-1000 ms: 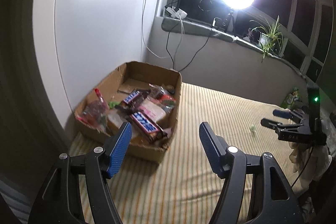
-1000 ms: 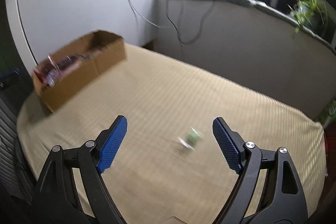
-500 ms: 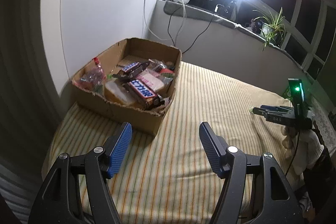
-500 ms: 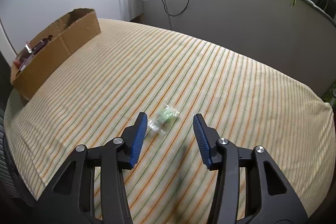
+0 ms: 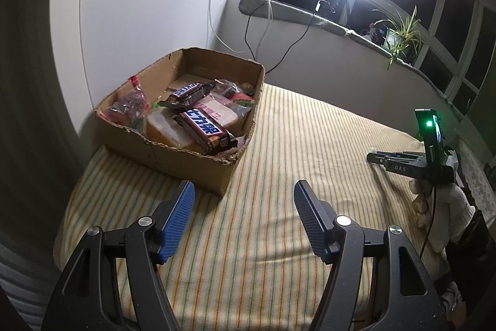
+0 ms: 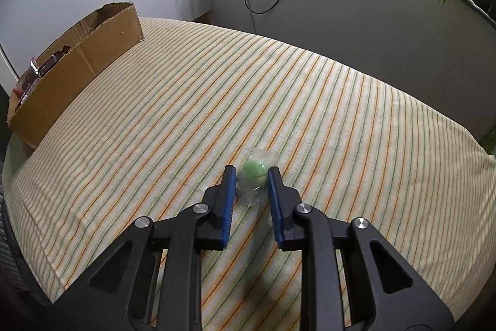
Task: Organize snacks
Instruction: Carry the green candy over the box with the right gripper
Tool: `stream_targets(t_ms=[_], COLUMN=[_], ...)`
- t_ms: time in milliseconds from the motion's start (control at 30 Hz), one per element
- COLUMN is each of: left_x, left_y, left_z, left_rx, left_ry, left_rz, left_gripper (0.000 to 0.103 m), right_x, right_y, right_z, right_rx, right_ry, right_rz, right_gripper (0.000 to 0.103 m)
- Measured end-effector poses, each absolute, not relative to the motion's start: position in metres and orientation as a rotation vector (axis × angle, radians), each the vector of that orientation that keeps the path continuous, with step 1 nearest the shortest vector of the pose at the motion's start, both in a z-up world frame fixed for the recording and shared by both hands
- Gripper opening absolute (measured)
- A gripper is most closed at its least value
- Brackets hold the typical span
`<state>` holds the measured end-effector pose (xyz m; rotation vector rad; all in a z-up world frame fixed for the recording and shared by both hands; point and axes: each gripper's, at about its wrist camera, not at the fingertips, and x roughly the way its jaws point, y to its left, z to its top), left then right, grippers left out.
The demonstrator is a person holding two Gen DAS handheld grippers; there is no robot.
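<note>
Your striped bed (image 6: 310, 101) has open room across its middle and right side. Box (image 5: 186, 151) sits at the bed's far left corner, near the wall, packed with snacks; a bar (image 5: 203, 126) lies on top by the box's near edge. Your left tool (image 5: 243, 197) hangs wide, holding nothing, just before the box's near corner. Your right tool (image 6: 250, 179) is narrow, pads on both sides of the green candy (image 6: 255, 171), which lies mid-bed, well apart from the box.
</note>
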<state>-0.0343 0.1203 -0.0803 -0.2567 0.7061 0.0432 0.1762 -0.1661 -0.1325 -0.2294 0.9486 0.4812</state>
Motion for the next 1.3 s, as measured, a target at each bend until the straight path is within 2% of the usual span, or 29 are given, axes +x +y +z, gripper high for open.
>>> stream_targets(t_ms=[500, 967, 1300], left_x=[-0.031, -0.031, -0.03], left_y=[0.125, 0.143, 0.157], left_z=[-0.083, -0.087, -0.089], left_rx=[-0.252, -0.24, -0.23], left_ry=[0.712, 0.705, 0.698], left_rz=[0.057, 0.112, 0.148], left_gripper=[0.067, 0.067, 0.067], right_x=[0.163, 0.164, 0.17], right_y=[-0.134, -0.008, 0.064], right_z=[-0.095, -0.04, -0.038], right_rx=[-0.22, -0.28, -0.292], right_ry=[0.878, 0.764, 0.76], right_rz=[0.56, 0.736, 0.817], right_gripper=[0.02, 0.02, 0.02])
